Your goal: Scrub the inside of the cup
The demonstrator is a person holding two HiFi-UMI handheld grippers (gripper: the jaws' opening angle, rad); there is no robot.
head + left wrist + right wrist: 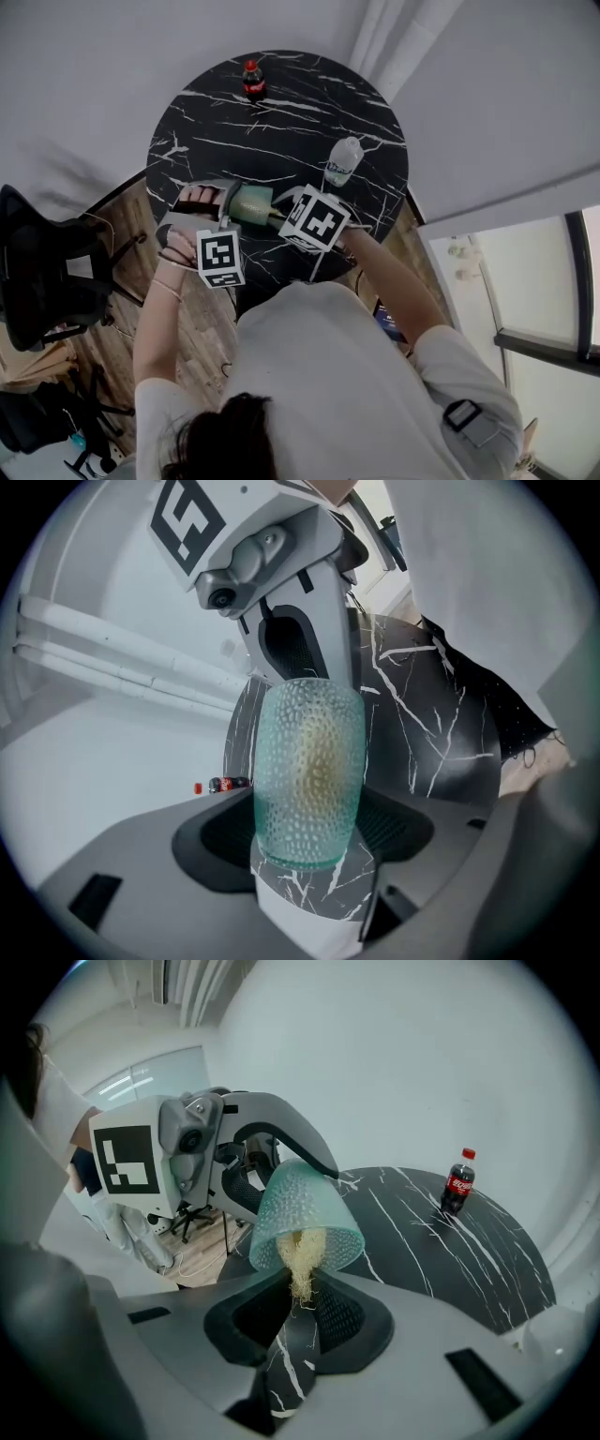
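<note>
A pale green dimpled glass cup [250, 204] lies on its side above the table's near edge, with my left gripper [221, 202] shut on its body. In the left gripper view the cup [309, 775] fills the gap between the jaws of my left gripper [309, 844]. My right gripper [279, 212] faces the cup's mouth and is shut on a yellowish fibrous scrubber [301, 1258]. The scrubber's tip reaches into the mouth of the cup [298, 1208], just ahead of my right gripper [298, 1309]. Through the glass the scrubber [317, 752] shows as a yellow patch.
The round black marble table [281, 127] carries a cola bottle [253, 79] standing at the far side and a clear water bottle [343, 161] to the right. A black office chair [42, 272] stands on the wooden floor at the left.
</note>
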